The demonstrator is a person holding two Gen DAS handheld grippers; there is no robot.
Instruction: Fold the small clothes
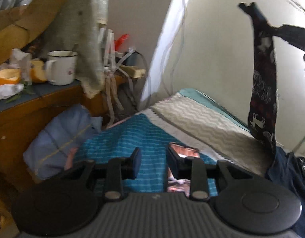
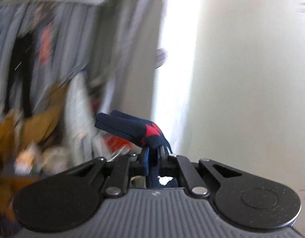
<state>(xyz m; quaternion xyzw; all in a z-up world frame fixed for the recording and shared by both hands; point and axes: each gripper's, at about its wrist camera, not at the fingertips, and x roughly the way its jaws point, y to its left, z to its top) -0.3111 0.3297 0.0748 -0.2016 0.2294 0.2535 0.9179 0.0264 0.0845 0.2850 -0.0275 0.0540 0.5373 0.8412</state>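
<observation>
A dark navy garment [image 1: 263, 91] with white and red prints hangs in a long strip from my right gripper [image 1: 270, 29], high at the right against the wall. Its lower end runs down to the bed's right edge. In the right wrist view that gripper [image 2: 154, 150] is shut on a bunched navy fold with a red patch [image 2: 132, 127], which sticks out past the fingers. My left gripper [image 1: 154, 162] hovers low over a blue striped towel [image 1: 132, 136]. Its jaws stand partly apart with nothing between them.
A glossy phone-like slab [image 1: 185, 151] lies on the towel under the left gripper's right finger. A grey-white zigzag blanket [image 1: 202, 123] covers the bed behind. At left, a wooden bedside table [image 1: 53, 97] holds a white mug [image 1: 61, 67]. A grey cloth [image 1: 89, 39] hangs above; a pale blue bundle [image 1: 57, 134] lies below.
</observation>
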